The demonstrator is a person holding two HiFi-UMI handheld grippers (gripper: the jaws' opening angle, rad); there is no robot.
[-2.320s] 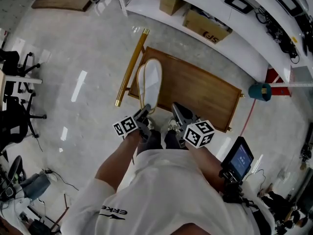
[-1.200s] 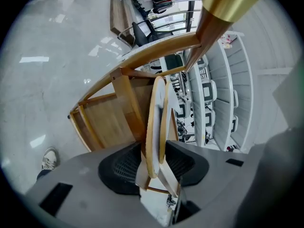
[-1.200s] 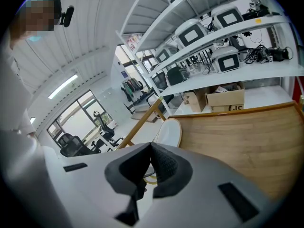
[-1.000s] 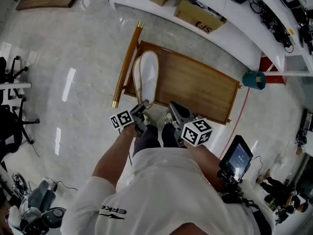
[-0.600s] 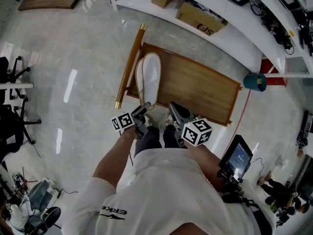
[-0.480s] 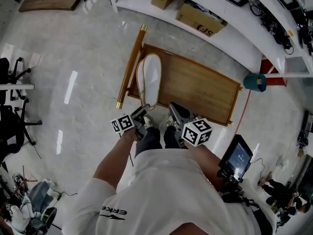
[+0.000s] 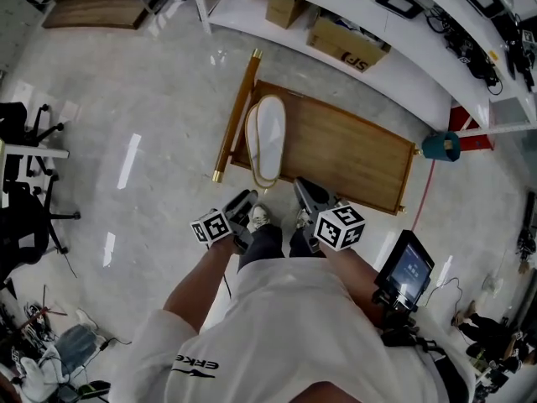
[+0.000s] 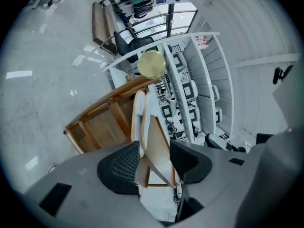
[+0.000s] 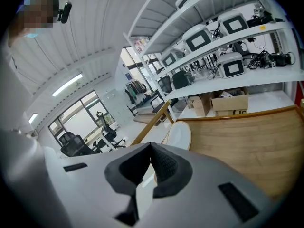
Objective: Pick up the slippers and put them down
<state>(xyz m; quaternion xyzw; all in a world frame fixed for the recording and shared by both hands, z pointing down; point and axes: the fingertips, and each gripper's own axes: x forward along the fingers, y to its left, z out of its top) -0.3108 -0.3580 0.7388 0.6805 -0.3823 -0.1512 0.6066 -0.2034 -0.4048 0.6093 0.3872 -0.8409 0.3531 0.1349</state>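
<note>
Slippers [image 7: 267, 138] were laid together at the left end of the wooden platform [image 7: 352, 154], on its top surface. The left gripper [image 7: 245, 201] was held just short of the platform's near edge, clear of the slippers. Its jaws were set apart, had just been opening, and clamped nothing. The right gripper [image 7: 304, 187] was positioned beside it, jaws closed tip to tip with nothing between them.

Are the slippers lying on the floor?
No, the slippers lie together on the left end of the wooden rack.
</note>
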